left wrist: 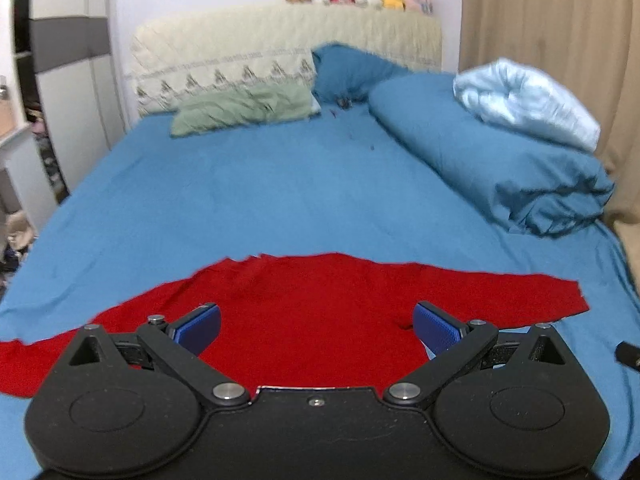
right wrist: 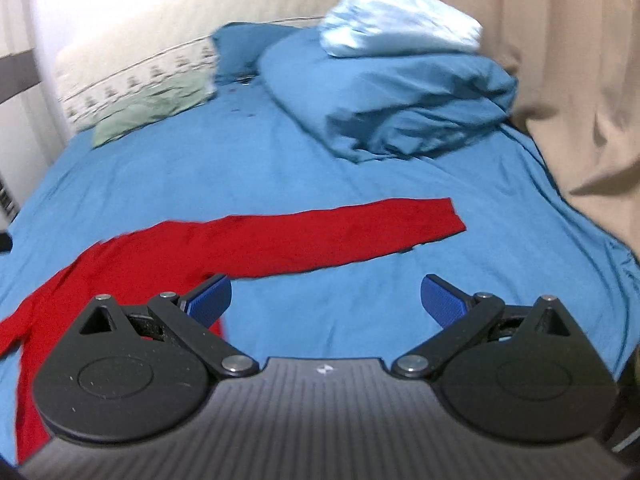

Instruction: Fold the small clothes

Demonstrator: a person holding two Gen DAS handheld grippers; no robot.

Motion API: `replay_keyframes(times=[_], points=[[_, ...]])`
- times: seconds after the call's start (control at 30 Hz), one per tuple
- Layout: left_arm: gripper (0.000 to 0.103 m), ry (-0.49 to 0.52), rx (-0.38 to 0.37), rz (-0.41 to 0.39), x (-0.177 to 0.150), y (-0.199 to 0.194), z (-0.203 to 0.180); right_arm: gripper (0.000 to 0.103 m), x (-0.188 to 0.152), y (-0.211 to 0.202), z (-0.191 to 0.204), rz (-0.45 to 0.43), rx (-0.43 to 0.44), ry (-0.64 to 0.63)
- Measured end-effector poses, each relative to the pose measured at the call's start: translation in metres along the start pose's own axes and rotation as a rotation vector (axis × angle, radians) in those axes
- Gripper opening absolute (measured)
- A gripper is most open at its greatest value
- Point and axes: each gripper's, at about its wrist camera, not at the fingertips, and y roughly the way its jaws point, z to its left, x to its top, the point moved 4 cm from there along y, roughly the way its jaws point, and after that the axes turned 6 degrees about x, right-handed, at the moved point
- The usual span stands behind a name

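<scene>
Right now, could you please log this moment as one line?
stage: pre-grasp | long-sleeved red garment: spread flat on blue bedsheet | left tongs: open, above garment | right tongs: open, near sleeve

- The middle of the bed (left wrist: 248,184) lies bare from the red top (left wrist: 304,320) up to the pillows (left wrist: 248,108): open passage there.
- Along the right edge a rolled duvet (left wrist: 500,160) with a pale blanket (left wrist: 524,100) on it blocks the way.
- The curtain (right wrist: 580,80) hangs close against that edge.
- Right of the sleeve (right wrist: 360,232), the near corner is bare sheet.
</scene>
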Motion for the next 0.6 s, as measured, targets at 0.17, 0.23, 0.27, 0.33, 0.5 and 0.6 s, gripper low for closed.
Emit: replay_keyframes(times=[0.17,0.23,0.27,0.33,0.5,0.6], points=[[0.103,0.034,-0.022,0.090,-0.001,0.088,-0.028,0.103,-0.004,0.082,-0.048,0.009,-0.044,0.065],[0.103,0.036,-0.037,0.117,-0.003,0.120,-0.036,0.103,-0.010,0.115,-0.063,0.017,-0.064,0.082],[0.103,0.038,-0.044,0.130,-0.004,0.135,-0.040,0.103,-0.013,0.132,-0.069,0.023,-0.069,0.092],[0.103,0.038,-0.057,0.161,-0.007,0.167,-0.046,0.103,-0.020,0.162,-0.081,0.038,-0.071,0.120],[0.103,0.034,-0.075,0.252,-0.018,0.234,-0.060,0.103,-0.028,0.224,-0.105,0.040,-0.079,0.199],[0.103,0.025,-0.078,0.306,-0.026,0.262,-0.065,0.103,-0.028,0.254,-0.118,0.042,-0.066,0.256]])
